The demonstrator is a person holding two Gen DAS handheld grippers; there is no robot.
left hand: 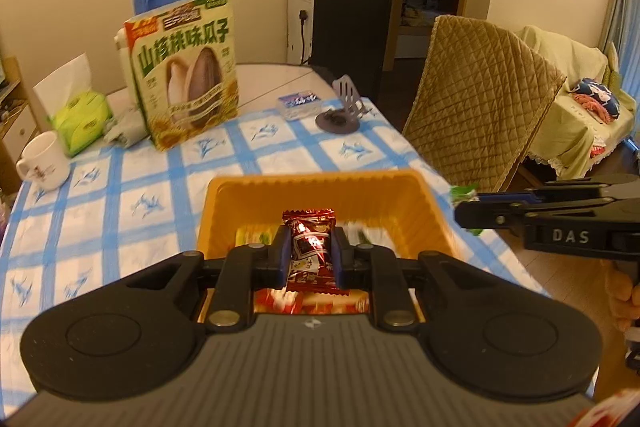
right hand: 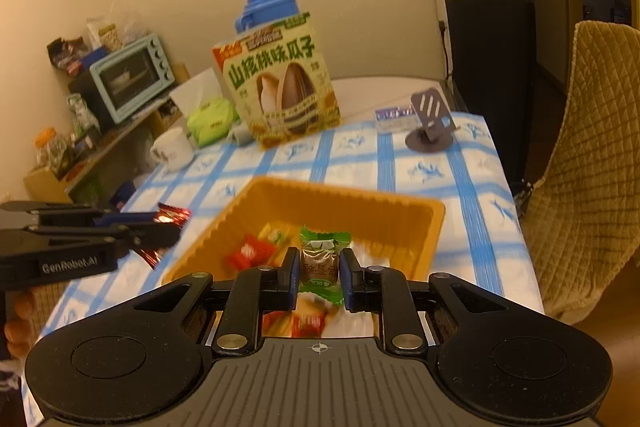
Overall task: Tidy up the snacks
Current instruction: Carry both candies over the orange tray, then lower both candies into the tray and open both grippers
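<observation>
Left gripper (left hand: 311,254) pinched a red-brown foil candy (left hand: 309,247), long axis pointing away, above the orange tray (left hand: 312,191). Right gripper (right hand: 320,271) pinched a green-wrapped candy (right hand: 322,255), also lengthwise away, over the same tray of mixed wrapped sweets. Tray sat on a blue-checked tablecloth (left hand: 120,195); sunflower seed bag (left hand: 184,71) stood far, quilted chair (left hand: 480,107) right.

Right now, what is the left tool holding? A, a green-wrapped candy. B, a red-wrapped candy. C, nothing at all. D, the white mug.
B: the left tool is shut on a red-wrapped candy above the orange tray, while the green-wrapped candy sits in the right tool.
</observation>
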